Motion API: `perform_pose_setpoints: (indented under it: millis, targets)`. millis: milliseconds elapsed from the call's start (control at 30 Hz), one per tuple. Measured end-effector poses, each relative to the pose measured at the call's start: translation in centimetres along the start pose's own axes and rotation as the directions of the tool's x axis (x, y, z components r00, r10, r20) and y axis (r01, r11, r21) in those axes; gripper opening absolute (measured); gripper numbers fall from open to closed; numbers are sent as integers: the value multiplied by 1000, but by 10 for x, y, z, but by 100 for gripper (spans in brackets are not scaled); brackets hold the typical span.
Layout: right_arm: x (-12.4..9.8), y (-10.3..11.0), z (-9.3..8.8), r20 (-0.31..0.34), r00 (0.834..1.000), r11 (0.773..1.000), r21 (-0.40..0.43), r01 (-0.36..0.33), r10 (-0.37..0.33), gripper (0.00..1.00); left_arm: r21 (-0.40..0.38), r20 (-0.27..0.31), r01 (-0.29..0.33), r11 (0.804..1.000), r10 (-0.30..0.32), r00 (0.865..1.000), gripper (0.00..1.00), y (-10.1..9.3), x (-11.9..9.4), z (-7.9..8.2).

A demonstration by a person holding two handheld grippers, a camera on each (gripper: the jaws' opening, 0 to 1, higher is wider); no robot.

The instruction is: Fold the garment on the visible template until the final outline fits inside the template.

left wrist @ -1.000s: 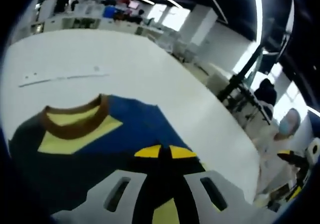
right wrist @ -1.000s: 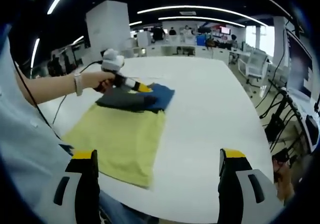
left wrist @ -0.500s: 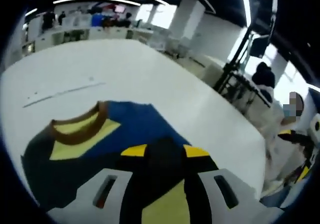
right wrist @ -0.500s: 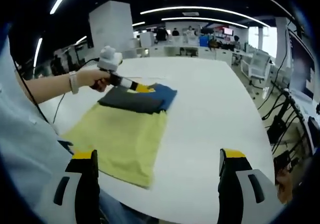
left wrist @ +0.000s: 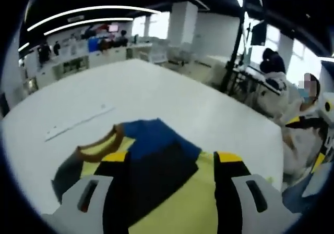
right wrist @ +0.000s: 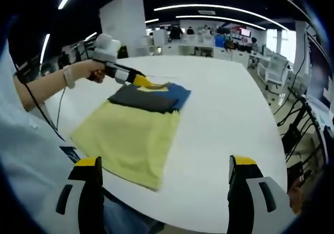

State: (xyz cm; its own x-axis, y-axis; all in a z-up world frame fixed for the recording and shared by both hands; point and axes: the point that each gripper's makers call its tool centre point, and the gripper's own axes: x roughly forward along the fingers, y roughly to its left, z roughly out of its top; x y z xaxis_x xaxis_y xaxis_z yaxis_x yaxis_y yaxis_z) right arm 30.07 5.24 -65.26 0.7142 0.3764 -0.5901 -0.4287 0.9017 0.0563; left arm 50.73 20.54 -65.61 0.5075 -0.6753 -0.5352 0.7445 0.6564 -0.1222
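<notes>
The garment [right wrist: 151, 96] lies folded into a small dark grey and blue bundle on the far end of the yellow template sheet [right wrist: 130, 140]. In the left gripper view its brown collar [left wrist: 96, 145] and blue part [left wrist: 156, 137] show just ahead of the jaws. My left gripper [left wrist: 171, 158] stands open over the dark fold, holding nothing. A hand holds that left gripper [right wrist: 146, 82] at the garment's far edge in the right gripper view. My right gripper [right wrist: 164, 163] is open and holds nothing, hanging near the table's front edge, well short of the garment.
The white table [right wrist: 224, 114] stretches bare to the right of the sheet. A thin tape strip [left wrist: 78, 123] lies beyond the garment. Seated people [left wrist: 308, 103] and stands [right wrist: 292, 124] are past the table's right side. My sleeve [right wrist: 26, 156] is at the left.
The left gripper's jaws went from shut on the garment's fold to wide open, letting it go, and the gripper rose a little. The right gripper stayed put.
</notes>
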Motion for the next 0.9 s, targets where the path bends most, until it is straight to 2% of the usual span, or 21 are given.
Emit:
perform_pose_setpoints:
  millis: [67,100,133,200,400,533,600,733,900]
  targets:
    - [2,2,-1,-5,1000,1000,-7,-9,9,100,40,6,-3,999,2,1000,68,-1,-5,1]
    - [3,3,-1,-8,1000,1000,-11,-14,14,100,88,-1,10,996,-10,1000,70,-4,-10,1]
    - [3,3,-1,-9,1000,1000,-12,-16,16,100,89,-18,18,996,-16,1000,73,-7,-14,-1]
    - [5,5,-1,-11,1000,1000,-15,-25,25,100,112,-17,34,993,-33,999,80,-10,-21,0]
    - [11,8,5,-15,998,998,-35,-54,54,100,135,-22,28,990,-25,999,91,-10,-41,0]
    - [14,13,8,-16,997,996,-49,-79,78,100,155,-47,30,987,-23,999,99,-13,-51,-7]
    - [16,15,9,-21,996,995,-55,-87,85,100,171,-56,28,985,-19,998,99,-15,-58,-12]
    - [18,20,11,-29,994,992,-68,-104,102,100,149,-54,28,988,-20,998,99,-18,-71,-19]
    - [21,25,13,-35,993,990,-76,-115,112,100,112,-55,-1,994,7,998,99,-16,-91,-32]
